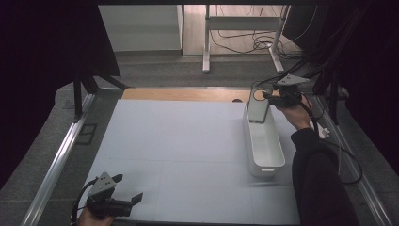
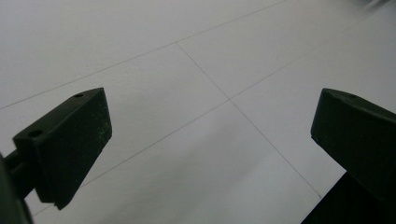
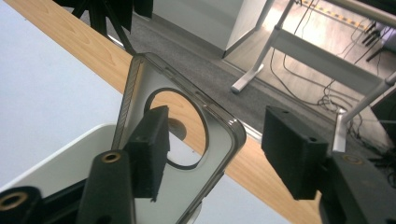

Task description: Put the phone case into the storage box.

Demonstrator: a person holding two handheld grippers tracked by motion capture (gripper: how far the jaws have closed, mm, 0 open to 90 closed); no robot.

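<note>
Nearest the high camera, at about 7 o'clock, the left gripper (image 1: pixel 126 188) idles over the matte white table (image 1: pixel 179 141), jaws spread, nothing in them. Up at 2 o'clock the right gripper (image 1: pixel 266 95) has let go of the clear, rounded phone case (image 1: pixel 258 109); it leans into the white plastic bin (image 1: pixel 266 155), probably being dropped off there.

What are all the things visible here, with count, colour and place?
phone case: one, clear grey with round camera hole, standing tilted at the far end of the bin, between the right gripper's fingers
bin: one, white, long, right side of the mat
mat: one, pale grey, covering the table
table edge: one, wooden, beyond the mat
desk frame: one, white, on the floor behind
left gripper: black, open, near left corner
right gripper: black, open around the case
</note>
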